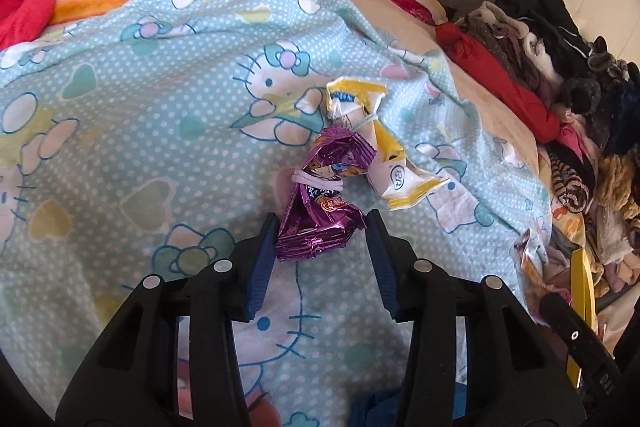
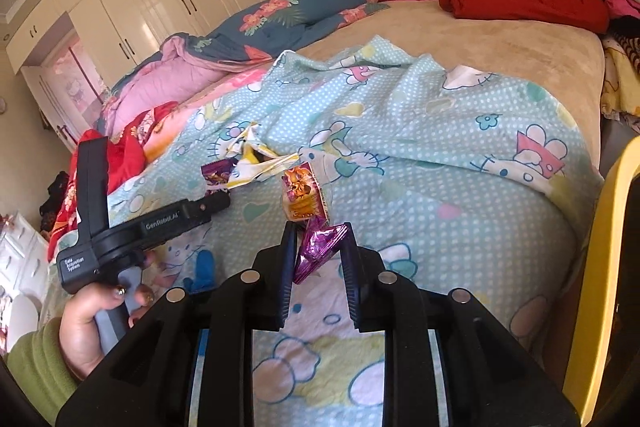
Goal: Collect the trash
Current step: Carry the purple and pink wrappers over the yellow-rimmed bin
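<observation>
The left gripper [image 1: 322, 221] stands with its jaws apart around the near end of a crumpled purple foil wrapper [image 1: 320, 203] lying on the Hello Kitty sheet [image 1: 140, 131]; the blue pads [image 1: 262, 263] flank the foil, and firm contact cannot be confirmed. A white band crosses the middle of this wrapper. Just beyond it, touching, lies a yellow-and-white wrapper [image 1: 380, 143] with blue lettering too distorted to read. The right gripper [image 2: 320, 239] has its jaws drawn in on a second purple foil wrapper [image 2: 318, 249], which is pinched between the pads and lifted off the sheet. Just ahead of it is an orange snack packet [image 2: 302, 195], its print illegible. In the right wrist view the left device body reads "GenRobot.AI" and a label reads "Data Acquisition System"; the left hand [image 2: 86, 323], in a green sleeve, grips its handle. Folded clothes [image 1: 560, 67] are stacked along the bed's far side. A yellow rim [image 2: 600, 267] shows at the right edge. White wardrobes [image 2: 132, 7] line the wall.
</observation>
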`<state>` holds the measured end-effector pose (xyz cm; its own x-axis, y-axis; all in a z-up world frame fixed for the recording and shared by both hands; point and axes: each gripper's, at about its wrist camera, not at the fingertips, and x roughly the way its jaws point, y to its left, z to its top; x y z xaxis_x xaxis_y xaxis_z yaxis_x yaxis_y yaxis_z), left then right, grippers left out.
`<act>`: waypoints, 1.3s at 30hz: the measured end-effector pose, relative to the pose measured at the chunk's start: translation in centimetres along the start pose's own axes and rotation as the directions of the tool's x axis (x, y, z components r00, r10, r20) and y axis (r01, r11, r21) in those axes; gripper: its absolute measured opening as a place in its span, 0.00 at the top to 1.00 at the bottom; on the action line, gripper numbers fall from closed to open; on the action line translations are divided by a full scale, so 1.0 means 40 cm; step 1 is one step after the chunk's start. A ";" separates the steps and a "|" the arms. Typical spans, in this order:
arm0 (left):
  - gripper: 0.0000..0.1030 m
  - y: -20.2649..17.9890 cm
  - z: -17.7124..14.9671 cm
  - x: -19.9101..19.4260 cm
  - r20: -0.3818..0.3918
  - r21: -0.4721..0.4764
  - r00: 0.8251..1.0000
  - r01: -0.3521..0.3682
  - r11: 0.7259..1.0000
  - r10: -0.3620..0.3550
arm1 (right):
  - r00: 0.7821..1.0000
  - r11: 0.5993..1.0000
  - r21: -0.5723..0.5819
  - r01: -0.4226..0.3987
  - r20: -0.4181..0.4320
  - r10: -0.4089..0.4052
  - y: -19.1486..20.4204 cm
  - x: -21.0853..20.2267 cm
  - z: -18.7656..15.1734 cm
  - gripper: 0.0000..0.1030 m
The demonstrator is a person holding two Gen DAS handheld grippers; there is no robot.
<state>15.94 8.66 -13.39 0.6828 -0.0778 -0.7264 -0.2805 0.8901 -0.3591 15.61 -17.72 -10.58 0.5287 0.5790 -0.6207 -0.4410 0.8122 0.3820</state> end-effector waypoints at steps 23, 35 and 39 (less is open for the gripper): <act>0.65 -0.210 0.011 -0.131 0.074 0.136 0.984 0.153 0.979 -0.164 | 0.994 0.997 0.069 0.043 0.095 -0.050 -0.084 -0.156 0.005 0.79; 0.65 -0.311 -0.025 -0.156 0.048 0.212 0.971 0.218 0.953 -0.232 | 0.986 0.991 0.109 0.082 0.134 -0.096 -0.147 -0.239 -0.003 0.79; 0.65 -0.335 -0.034 -0.163 0.038 0.228 0.967 0.237 0.944 -0.251 | 0.982 0.986 0.131 0.098 0.148 -0.117 -0.177 -0.269 -0.006 0.79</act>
<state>14.33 -3.37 -4.66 0.7565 -0.2821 -0.5901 0.0507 0.9248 -0.3771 12.89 -29.71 -6.78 0.6781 0.4840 -0.5532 -0.2879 0.8673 0.4060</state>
